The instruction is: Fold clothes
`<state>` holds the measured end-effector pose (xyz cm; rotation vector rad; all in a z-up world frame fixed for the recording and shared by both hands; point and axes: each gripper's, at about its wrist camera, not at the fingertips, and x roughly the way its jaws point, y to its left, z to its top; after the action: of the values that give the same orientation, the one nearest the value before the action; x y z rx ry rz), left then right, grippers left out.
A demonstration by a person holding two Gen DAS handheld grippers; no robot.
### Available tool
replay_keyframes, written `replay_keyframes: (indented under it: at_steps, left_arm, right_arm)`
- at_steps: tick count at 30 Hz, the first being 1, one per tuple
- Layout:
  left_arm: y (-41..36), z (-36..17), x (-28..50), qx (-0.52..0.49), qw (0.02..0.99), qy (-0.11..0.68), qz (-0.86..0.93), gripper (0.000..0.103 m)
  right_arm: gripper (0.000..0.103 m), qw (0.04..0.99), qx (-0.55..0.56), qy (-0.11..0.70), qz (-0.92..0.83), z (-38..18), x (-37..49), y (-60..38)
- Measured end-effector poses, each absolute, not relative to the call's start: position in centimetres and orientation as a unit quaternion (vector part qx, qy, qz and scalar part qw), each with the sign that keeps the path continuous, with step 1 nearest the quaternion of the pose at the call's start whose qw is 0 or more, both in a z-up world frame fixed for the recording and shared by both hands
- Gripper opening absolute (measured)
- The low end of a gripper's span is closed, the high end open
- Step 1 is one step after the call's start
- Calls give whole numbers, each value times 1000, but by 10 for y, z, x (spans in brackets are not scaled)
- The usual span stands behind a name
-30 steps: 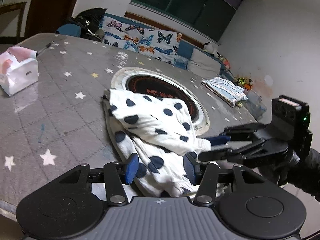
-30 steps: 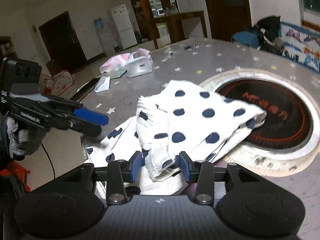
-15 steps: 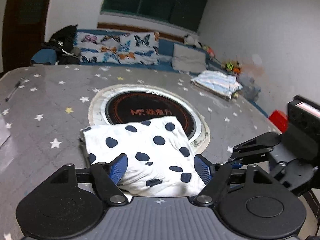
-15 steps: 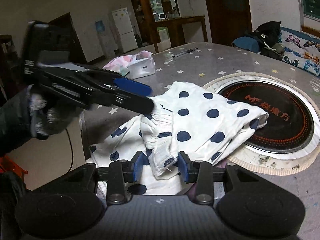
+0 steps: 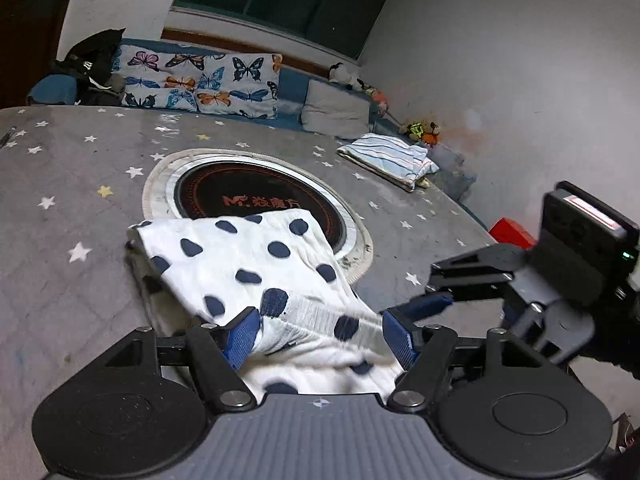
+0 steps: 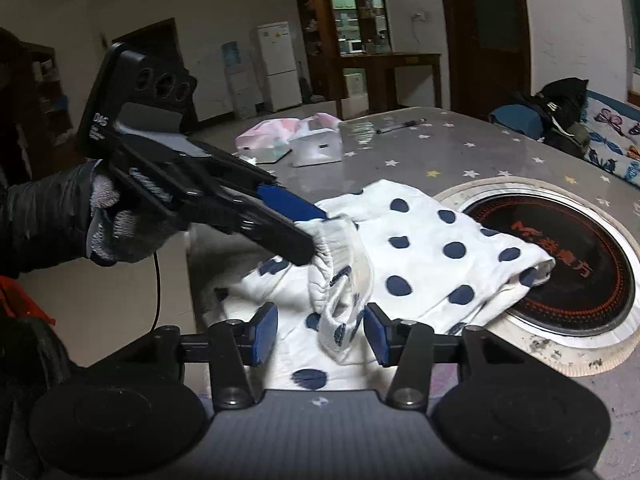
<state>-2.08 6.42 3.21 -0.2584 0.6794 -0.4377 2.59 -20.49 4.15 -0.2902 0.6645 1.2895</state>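
A white garment with dark blue dots point(image 5: 256, 264) lies bunched on the grey star-patterned table, partly over the round cooktop; it also shows in the right wrist view point(image 6: 432, 252). My left gripper point(image 5: 318, 336) is open, its blue pads on either side of the elastic waistband point(image 5: 316, 316). In the right wrist view the left gripper point(image 6: 308, 232) touches the raised waistband point(image 6: 340, 264). My right gripper point(image 6: 320, 334) is open with the waistband hanging between its pads. It shows in the left wrist view point(image 5: 424, 300) just right of the cloth.
A round black cooktop point(image 5: 260, 204) is set in the table point(image 5: 60, 200). A folded striped cloth point(image 5: 388, 158) lies at the far right. Tissue packs point(image 6: 304, 142) sit at the far end. A sofa with butterfly cushions point(image 5: 200, 80) stands behind the table.
My left gripper has swung in over the garment and come down onto the waistband. My right gripper's jaws have widened. The waistband now stands lifted between the two grippers.
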Motion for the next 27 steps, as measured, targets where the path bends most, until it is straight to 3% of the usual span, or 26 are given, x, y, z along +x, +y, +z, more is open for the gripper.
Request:
replay_keyframes:
  at_steps: [12, 13, 15, 16, 18, 21, 27]
  left_arm:
    - [69, 35, -45, -111, 927, 313, -174, 72]
    - [71, 35, -47, -111, 930, 309, -163, 74]
    - [74, 36, -51, -111, 936, 302, -139, 93]
    - [75, 36, -54, -109, 940, 300, -123, 97]
    - [73, 36, -59, -98, 946, 293, -101, 103]
    - [68, 35, -61, -72, 952, 290, -69, 103]
    - [67, 26, -53, -61, 950, 306, -24, 103]
  right_arm:
    - [47, 748, -147, 294, 576, 37, 20, -200]
    - [47, 749, -151, 290, 576, 38, 17, -201]
    - [46, 750, -166, 287, 572, 37, 12, -199]
    - [46, 751, -170, 288, 569, 36, 12, -198]
    - [36, 751, -175, 290, 567, 34, 11, -196]
    - [25, 749, -178, 290, 568, 33, 9, -194]
    - [17, 754, -183, 276, 567, 41, 4, -197]
